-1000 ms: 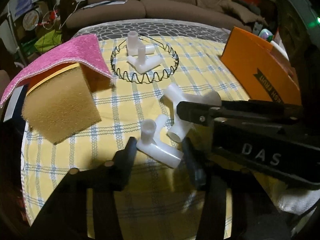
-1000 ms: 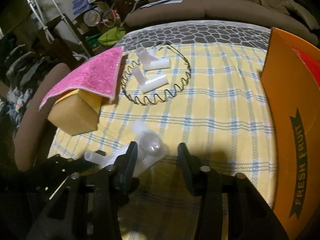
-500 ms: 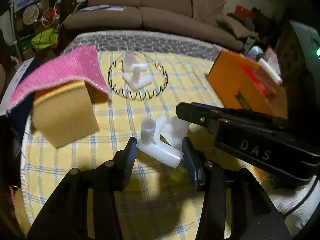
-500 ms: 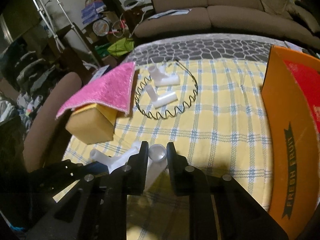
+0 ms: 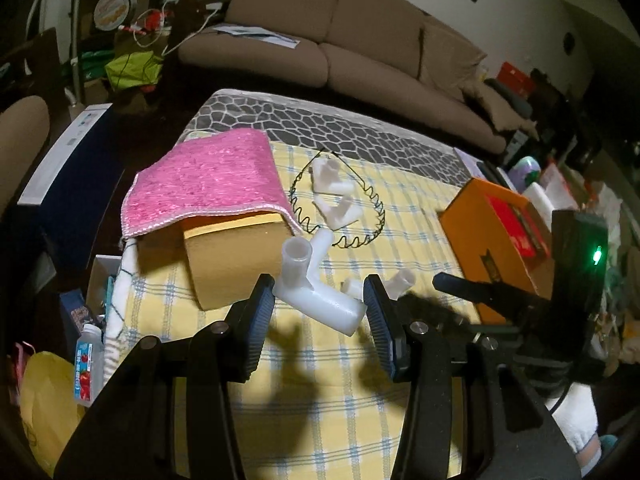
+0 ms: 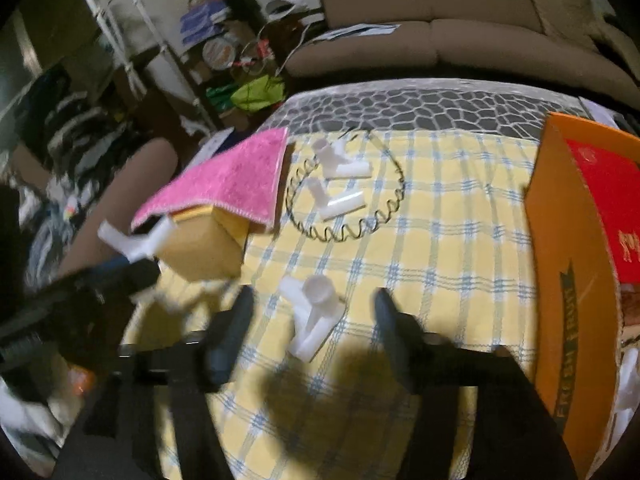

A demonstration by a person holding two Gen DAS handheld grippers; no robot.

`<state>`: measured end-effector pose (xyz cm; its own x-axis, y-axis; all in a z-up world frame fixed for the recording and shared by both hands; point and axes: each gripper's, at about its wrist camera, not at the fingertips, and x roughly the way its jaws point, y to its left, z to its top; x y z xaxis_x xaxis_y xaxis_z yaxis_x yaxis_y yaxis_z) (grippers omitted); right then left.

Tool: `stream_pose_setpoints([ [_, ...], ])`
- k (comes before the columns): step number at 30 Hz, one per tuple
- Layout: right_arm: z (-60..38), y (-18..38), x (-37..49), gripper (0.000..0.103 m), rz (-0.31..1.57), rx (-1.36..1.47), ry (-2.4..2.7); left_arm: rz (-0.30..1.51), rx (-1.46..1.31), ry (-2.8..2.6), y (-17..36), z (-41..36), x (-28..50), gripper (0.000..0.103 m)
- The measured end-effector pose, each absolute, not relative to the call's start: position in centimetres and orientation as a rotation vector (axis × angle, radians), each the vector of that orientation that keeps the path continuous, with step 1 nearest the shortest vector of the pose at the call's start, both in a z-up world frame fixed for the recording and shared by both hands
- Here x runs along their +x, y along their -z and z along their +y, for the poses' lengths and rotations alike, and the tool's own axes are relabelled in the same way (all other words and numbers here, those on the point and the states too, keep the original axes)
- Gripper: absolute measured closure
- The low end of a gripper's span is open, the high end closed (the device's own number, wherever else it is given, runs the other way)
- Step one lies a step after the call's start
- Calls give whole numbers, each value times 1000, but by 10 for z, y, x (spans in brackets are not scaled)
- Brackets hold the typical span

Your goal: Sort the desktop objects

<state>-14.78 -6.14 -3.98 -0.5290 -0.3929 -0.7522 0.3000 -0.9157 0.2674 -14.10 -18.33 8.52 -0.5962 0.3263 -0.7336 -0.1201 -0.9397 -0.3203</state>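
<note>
My left gripper [image 5: 318, 300] is shut on a white three-way pipe fitting [image 5: 316, 288] and holds it in the air above the yellow checked tablecloth [image 5: 320, 380]. In the right wrist view that fitting [image 6: 132, 240] shows at the far left, blurred. My right gripper [image 6: 312, 300] has its jaws opening; a second white fitting [image 6: 316, 312] lies on the cloth between them, untouched by the pads. A black wire ring [image 5: 356, 244] further back holds two more white fittings [image 5: 340, 208].
A pink cloth [image 5: 208, 176] is draped over a yellow sponge block [image 5: 236, 264] at the left. An open orange fruit box [image 6: 568, 280] stands along the right edge. A sofa [image 5: 360, 40] sits behind the table, and clutter lies on the floor at left.
The left gripper has risen with its fitting off the cloth. The right gripper closed on the second fitting, then spread its jaws and let it go.
</note>
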Motion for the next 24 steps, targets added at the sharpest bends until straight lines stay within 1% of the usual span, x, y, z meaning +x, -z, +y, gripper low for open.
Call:
stream_pose_setpoints([
  [2, -71, 48, -148, 26, -86, 1263, 2427, -347, -1259, -2573, -84, -184, -141, 60],
  [7, -84, 66, -148, 26, -46, 1279, 2441, -347, -1260, -2569, -83, -184, -141, 60],
  [13, -96, 75, -150, 26, 58, 1284, 2445, -362, -1260, -2563, -82, -188, -142, 60],
  [15, -90, 77, -151, 26, 18, 1279, 2452, -362, -1260, -2561, -81, -188, -142, 60],
  [18, -80, 77, -159, 24, -149, 1284, 2470, -374, -1258, -2568, -82, -191, -142, 60],
  [20, -79, 78, -165, 23, -219, 1309, 2504, -390, -1252, -2572, -84, -194, -142, 60],
  [22, -84, 77, -168, 22, -235, 1306, 2533, -398, -1249, -2577, -85, -196, -143, 60],
  [24, -91, 74, -169, 22, -200, 1289, 2561, -401, -1249, -2580, -85, -198, -143, 60],
])
